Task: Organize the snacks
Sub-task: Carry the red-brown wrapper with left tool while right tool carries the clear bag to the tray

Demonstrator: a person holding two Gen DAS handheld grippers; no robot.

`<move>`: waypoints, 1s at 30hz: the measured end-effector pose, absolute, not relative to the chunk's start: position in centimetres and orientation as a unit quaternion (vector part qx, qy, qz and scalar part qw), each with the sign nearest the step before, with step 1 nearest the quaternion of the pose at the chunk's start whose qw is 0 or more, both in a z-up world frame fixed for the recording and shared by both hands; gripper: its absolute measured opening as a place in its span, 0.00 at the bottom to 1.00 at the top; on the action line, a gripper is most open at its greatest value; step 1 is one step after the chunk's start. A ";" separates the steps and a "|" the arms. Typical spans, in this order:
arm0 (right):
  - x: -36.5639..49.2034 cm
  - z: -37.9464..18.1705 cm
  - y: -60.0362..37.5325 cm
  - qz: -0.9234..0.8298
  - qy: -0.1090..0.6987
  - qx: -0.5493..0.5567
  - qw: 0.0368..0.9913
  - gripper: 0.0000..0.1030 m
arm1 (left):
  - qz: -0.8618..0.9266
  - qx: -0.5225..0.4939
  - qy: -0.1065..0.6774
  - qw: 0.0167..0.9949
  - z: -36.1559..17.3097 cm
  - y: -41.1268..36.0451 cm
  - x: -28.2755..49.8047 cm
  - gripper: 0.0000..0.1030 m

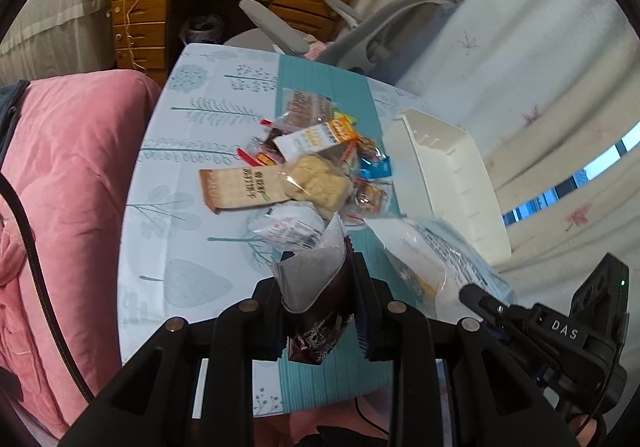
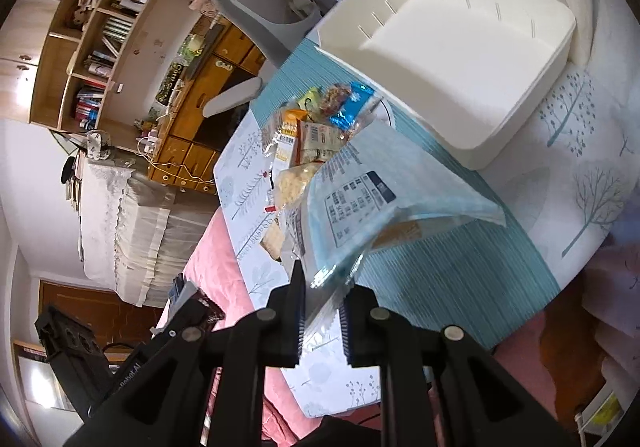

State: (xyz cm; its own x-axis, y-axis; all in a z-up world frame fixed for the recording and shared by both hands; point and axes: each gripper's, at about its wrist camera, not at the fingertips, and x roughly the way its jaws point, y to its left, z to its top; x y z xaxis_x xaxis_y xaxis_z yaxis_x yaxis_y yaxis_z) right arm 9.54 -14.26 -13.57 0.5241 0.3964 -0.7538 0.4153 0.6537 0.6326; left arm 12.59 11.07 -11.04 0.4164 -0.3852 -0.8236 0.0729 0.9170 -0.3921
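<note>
My left gripper (image 1: 320, 287) is shut on a dark brown snack packet (image 1: 316, 299) and holds it above the table's near edge. My right gripper (image 2: 323, 299) is shut on a clear, light blue snack bag (image 2: 360, 207) with a printed label, held above the teal mat (image 2: 440, 271). That bag also shows in the left wrist view (image 1: 432, 259), with the right gripper's body (image 1: 560, 331) at lower right. A pile of snacks (image 1: 308, 163) lies mid-table; it also shows in the right wrist view (image 2: 316, 127). An empty white bin (image 1: 444, 175) stands right of the pile, seen too in the right wrist view (image 2: 448, 47).
The table has a tree-print cloth (image 1: 192, 151). A pink quilt (image 1: 72, 175) lies to its left. A grey office chair (image 1: 368, 31) and a wooden desk (image 1: 160, 7) stand beyond the table. Curtains (image 1: 540, 47) hang on the right.
</note>
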 end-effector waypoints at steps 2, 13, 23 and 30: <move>9.6 -13.3 -14.7 -0.003 0.487 0.409 0.772 0.13 | -0.148 -0.150 0.521 0.827 -10.9 10.3 12.5 0.24; 10.3 -12.0 -19.4 0.017 0.474 0.389 0.790 0.13 | -0.175 -0.144 0.497 0.838 -9.4 3.7 13.1 0.24; 12.7 -11.2 -26.5 0.038 0.480 0.371 0.794 0.13 | -0.174 -0.161 0.477 0.846 -8.4 -4.3 14.8 0.24; 14.4 -10.7 -31.2 0.050 0.482 0.354 0.800 0.13 | -0.181 -0.167 0.474 0.845 -8.6 -10.1 16.0 0.24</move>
